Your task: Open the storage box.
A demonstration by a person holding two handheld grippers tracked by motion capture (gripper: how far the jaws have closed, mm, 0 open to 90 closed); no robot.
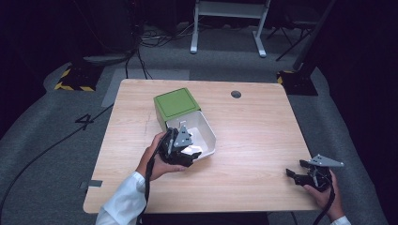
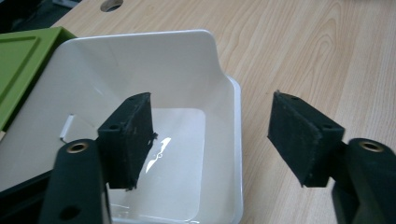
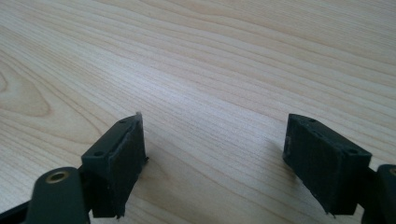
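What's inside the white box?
The white box looks almost empty: a shiny white floor and one tiny white stick-like piece by its wall. One finger of the left gripper reaches inside and covers part of the floor, so anything beneath stays hidden.

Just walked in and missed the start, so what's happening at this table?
A person holds a gripper in each hand at a wooden table. The left gripper is open, its jaws straddling the side wall of a white container: one jaw inside, one outside over the table. A green lid sits against the container's far side. The right gripper is open too, over bare wood near the table's right edge, holding nothing.
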